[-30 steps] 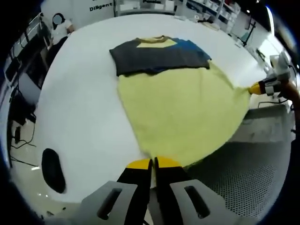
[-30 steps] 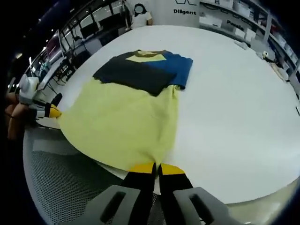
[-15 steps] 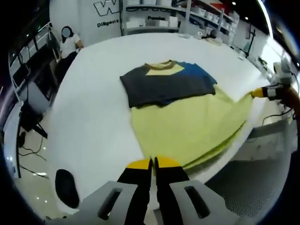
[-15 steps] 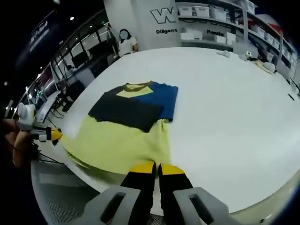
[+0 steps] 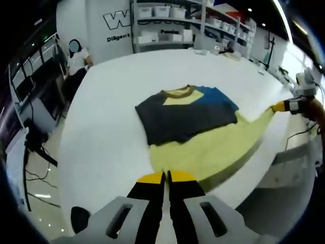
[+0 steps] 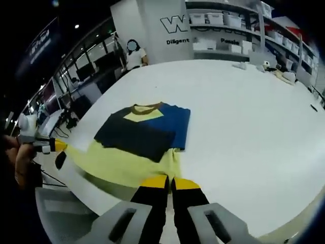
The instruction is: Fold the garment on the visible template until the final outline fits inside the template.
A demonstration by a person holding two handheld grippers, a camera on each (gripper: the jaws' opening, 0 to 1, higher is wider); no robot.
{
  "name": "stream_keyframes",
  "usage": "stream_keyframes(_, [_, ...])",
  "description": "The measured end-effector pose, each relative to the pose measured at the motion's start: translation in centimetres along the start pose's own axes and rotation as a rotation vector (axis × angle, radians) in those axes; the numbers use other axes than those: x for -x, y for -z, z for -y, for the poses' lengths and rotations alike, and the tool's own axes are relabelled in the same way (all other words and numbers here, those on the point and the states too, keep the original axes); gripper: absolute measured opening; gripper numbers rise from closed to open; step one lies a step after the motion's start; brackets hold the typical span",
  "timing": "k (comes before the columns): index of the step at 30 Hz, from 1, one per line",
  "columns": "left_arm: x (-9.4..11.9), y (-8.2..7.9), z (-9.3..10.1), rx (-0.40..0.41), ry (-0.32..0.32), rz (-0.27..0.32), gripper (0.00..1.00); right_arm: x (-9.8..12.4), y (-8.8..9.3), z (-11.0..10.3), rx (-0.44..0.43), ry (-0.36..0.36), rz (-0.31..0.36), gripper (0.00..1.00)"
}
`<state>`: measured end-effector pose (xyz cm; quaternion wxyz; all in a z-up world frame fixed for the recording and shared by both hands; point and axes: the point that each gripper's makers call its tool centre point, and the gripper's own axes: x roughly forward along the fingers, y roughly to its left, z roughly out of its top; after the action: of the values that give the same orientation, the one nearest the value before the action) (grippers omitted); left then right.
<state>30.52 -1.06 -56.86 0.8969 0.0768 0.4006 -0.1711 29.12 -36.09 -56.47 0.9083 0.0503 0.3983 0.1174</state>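
The shirt (image 5: 190, 127) lies on the white surface (image 5: 106, 132) with its collar end away from both cameras. Its upper part is already folded — a dark grey panel laid over a blue one, with a pale yellow patch under a brown collar (image 5: 179, 93) at the far end. The lower part is pale yellow and spreads toward the near edge of the surface, pulled out to a point at each of its two near corners.

In the left gripper view, the left gripper (image 5: 166, 177) has its yellow-tipped jaws pressed together on the near corner of the yellow hem, so it grasps the shirt there. The right gripper (image 5: 281, 107) comes in from the right of that view, its yellow tip touching the other stretched corner of the hem.

In the right gripper view, the shirt (image 6: 142, 137) sits left of centre on the surface (image 6: 244, 117), and the right gripper (image 6: 170, 182) has its jaws clenched on the yellow hem just in front of it. The left gripper (image 6: 57, 146) shows at the left edge, held in a person's hand (image 6: 23, 160), its tip at the far yellow corner.

Beyond the surface stand shelves (image 5: 172, 20) with white boxes, and a wall panel with large lettering (image 6: 177, 28). A person (image 5: 77, 53) stands at the far side of the surface — seen in the right gripper view as well (image 6: 134, 53).
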Motion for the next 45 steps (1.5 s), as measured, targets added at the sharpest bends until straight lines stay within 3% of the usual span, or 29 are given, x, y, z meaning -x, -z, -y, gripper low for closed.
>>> stream_keyframes(19, [-2.7, -7.9, -2.6, -0.018, -0.042, 0.101, 0.0, -2.5, -7.0, 0.2, 0.031, 0.02, 0.093, 0.0])
stream_keyframes(35, [-6.7, -12.3, -5.6, 0.012, -0.06, 0.123, 0.0, -6.4, -12.3, 1.3, 0.018, 0.032, 0.128, 0.0])
stream_keyframes(45, [-9.6, -14.1, -6.9, 0.04, -0.061, 0.139, 0.0, -9.5, -13.3, 2.2, 0.003, 0.044, 0.099, 0.0])
